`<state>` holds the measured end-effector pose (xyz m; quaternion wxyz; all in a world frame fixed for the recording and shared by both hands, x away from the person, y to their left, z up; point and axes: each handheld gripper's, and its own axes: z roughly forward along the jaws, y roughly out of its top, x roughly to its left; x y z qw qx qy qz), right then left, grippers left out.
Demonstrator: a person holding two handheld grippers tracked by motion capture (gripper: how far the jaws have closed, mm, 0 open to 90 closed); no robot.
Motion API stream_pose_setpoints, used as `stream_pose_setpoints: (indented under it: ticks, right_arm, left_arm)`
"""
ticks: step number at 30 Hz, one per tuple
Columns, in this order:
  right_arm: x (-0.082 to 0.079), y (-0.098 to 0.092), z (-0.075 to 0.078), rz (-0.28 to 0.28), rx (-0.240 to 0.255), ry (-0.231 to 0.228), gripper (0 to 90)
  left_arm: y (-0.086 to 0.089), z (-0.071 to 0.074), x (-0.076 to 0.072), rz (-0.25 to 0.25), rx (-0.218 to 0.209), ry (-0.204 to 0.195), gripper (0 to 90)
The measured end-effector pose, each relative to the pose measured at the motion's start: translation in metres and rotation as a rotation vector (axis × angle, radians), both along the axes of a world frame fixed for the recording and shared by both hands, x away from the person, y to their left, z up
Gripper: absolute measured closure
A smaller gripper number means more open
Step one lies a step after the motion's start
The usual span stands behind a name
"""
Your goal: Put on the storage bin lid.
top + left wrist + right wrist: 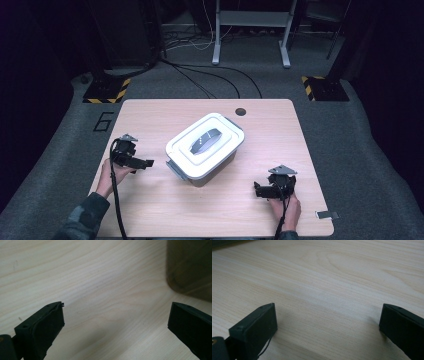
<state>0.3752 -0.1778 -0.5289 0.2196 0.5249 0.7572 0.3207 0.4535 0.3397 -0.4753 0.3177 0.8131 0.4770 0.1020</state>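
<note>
High view findings: a lidded storage box (205,146) sits near the middle of the wooden desk (260,135), turned at an angle to the desk edges, with its white lid (220,125) in place and a grey handle (205,140) lying flat in the lid's recess. A grey latch (175,170) shows at the box's near-left end. The left gripper (144,163) is held low over the desk just to the left of the box, pointing toward it but apart from it — a strip of bare desk lies between the fingers and the box wall. The right gripper (258,190) is held near the front right part of the desk, well apart from the box, pointing leftward. Each gripper is held in one of the person's hands, with a black cable trailing back toward the near edge. Left gripper view: both black fingers (47,327) stand wide apart with nothing between them, bare wood grain below, and a dark translucent corner of the box (190,267) at the upper right, ahead of the right-hand finger. Right gripper view: the fingers (257,330) are likewise spread wide and empty — bare desk between and beyond them. A small round hole (241,111) marks the desk's far edge, and a small grey tab (327,215) lies at the near right corner.
</note>
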Motion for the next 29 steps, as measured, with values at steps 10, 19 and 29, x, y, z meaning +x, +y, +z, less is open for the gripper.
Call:
stream_pose_setpoints:
  ticks: [10,19,29]
  right_arm:
    - [0.000,0.000,0.000,0.000,0.000,0.000,0.7]
    - [0.000,0.000,0.000,-0.002,0.001,0.001,0.8]
    - [0.000,-0.001,0.000,0.004,-0.006,0.000,0.8]
  left_arm:
    - [0.007,-0.027,-0.012,0.039,-0.022,-0.004,0.1]
    - [0.010,-0.048,-0.026,0.067,-0.043,-0.100,0.1]
    - [0.003,-0.056,-0.035,0.049,0.045,-0.186,0.2]
